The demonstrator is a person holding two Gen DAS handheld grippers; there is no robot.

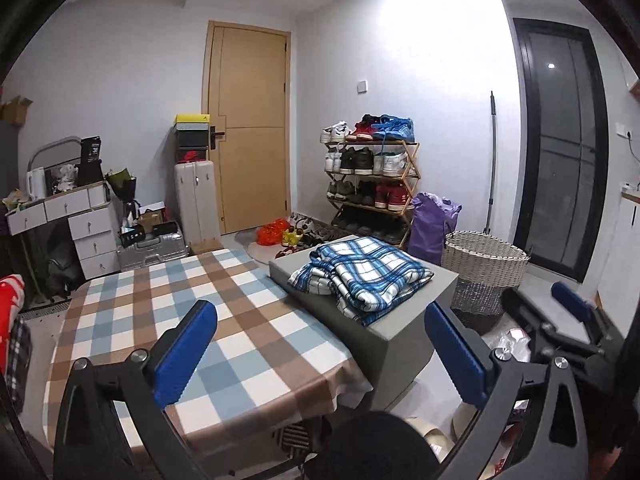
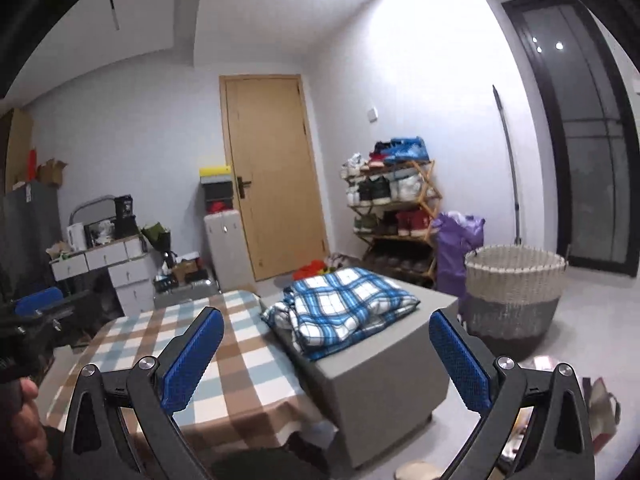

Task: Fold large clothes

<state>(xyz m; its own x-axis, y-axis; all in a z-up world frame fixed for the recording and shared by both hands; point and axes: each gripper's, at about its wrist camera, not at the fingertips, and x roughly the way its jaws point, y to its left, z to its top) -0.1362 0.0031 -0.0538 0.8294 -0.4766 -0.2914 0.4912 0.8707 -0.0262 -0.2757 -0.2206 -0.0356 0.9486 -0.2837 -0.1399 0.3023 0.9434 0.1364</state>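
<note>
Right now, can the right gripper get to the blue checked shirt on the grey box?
Probably yes. The right gripper has its jaws open and empty, and nothing stands between it and the folded blue checked shirt on top of the grey box.

We see pale walls and a wooden door at the far end. A bamboo shoe rack stands to its right, white drawers on the left, a dark glass door beyond a woven basket.

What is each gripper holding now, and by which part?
Nothing. The left gripper and right gripper are open and empty; the folded blue-and-white plaid garment lies apart on the grey box.
</note>
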